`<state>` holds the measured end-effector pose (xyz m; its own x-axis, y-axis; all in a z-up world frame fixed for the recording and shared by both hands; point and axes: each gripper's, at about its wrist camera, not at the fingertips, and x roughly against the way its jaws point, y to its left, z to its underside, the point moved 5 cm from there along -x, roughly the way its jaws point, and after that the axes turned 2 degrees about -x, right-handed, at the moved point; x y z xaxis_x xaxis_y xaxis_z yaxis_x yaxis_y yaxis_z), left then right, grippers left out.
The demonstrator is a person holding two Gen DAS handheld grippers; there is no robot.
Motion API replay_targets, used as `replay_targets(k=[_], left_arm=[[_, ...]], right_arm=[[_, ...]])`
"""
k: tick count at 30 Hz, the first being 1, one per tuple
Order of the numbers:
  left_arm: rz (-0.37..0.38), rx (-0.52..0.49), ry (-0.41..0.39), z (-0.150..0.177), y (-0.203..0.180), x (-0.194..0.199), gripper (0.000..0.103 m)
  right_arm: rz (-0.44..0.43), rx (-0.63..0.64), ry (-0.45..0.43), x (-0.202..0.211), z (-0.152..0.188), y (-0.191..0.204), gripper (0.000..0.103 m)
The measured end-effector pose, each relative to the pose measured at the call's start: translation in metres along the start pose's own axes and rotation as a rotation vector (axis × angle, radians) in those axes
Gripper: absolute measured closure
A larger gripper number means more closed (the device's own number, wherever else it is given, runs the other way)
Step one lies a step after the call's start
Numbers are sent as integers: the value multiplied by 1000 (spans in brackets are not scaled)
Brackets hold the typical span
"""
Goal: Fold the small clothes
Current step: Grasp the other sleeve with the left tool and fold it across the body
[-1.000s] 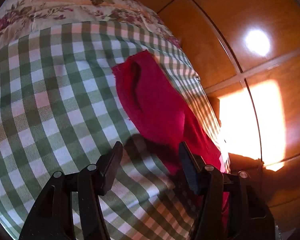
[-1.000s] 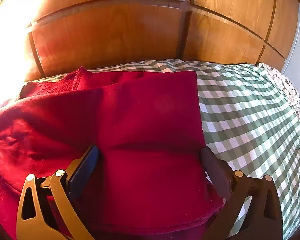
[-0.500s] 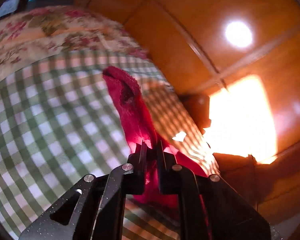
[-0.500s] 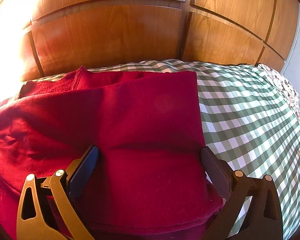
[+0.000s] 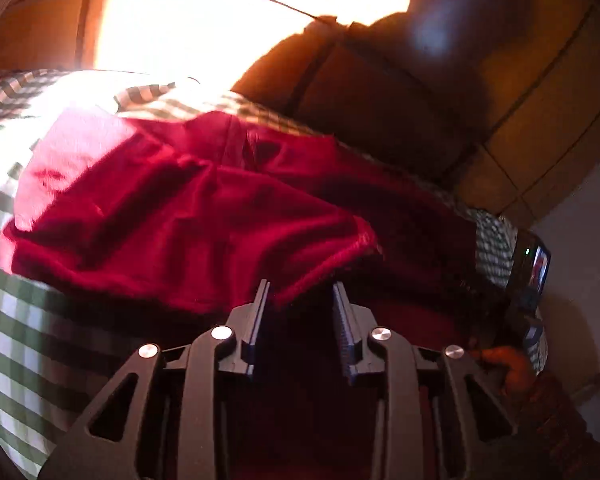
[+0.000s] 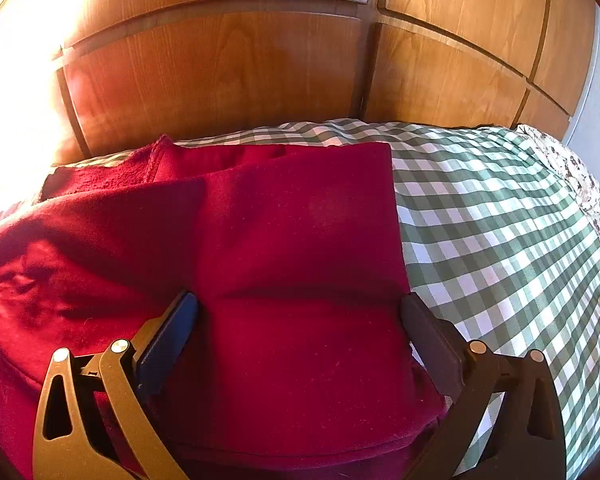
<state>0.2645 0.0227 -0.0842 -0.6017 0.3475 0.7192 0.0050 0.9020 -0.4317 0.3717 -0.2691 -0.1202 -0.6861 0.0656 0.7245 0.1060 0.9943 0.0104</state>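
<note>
A dark red fleece garment (image 6: pixel 300 240) lies folded on the green checked bed cover (image 6: pixel 500 240). My right gripper (image 6: pixel 299 297) stands open and wide, its fingers resting on either side of the folded part. In the left wrist view the same red garment (image 5: pixel 180 220) is bunched, and a flap with a stitched hem is laid over it. My left gripper (image 5: pixel 301 284) hovers at that hem with its jaws opening. The hem's corner sits just at the fingertips, and the pads do not press on it.
A wooden panelled headboard (image 6: pixel 220 72) rises right behind the bed, with strong sun glare at the left. A floral cloth (image 6: pixel 572 168) lies at the bed's far right. In the left wrist view a lit phone-like device (image 5: pixel 534 268) and a person's hand (image 5: pixel 508 364) show at the right.
The left gripper shut on the red garment's edge, swung across with it while rolling, and its jaws have now parted. The right gripper and the cloth under it have not moved.
</note>
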Motion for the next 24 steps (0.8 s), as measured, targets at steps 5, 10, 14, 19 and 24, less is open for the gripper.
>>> replay_targets(k=[5,10,14,19,24], left_arm=[[-24,-43,17,35,2,20,70],[-90,-95,7,60,13,35,71],[-105,-83,-5,69,16,30,69],[-107,-101,-22,75,21,23,68],[-102,-112,-37,79,21,21,68]], right_arm=[[119,17,-72,21,-7,-2,11],[-129,-1,-126,75,-3,39,30],[-452,82,51,88,23,111,32],[-560,67,231,70,53,176,45],[-540,90,207,80,33,198,98]])
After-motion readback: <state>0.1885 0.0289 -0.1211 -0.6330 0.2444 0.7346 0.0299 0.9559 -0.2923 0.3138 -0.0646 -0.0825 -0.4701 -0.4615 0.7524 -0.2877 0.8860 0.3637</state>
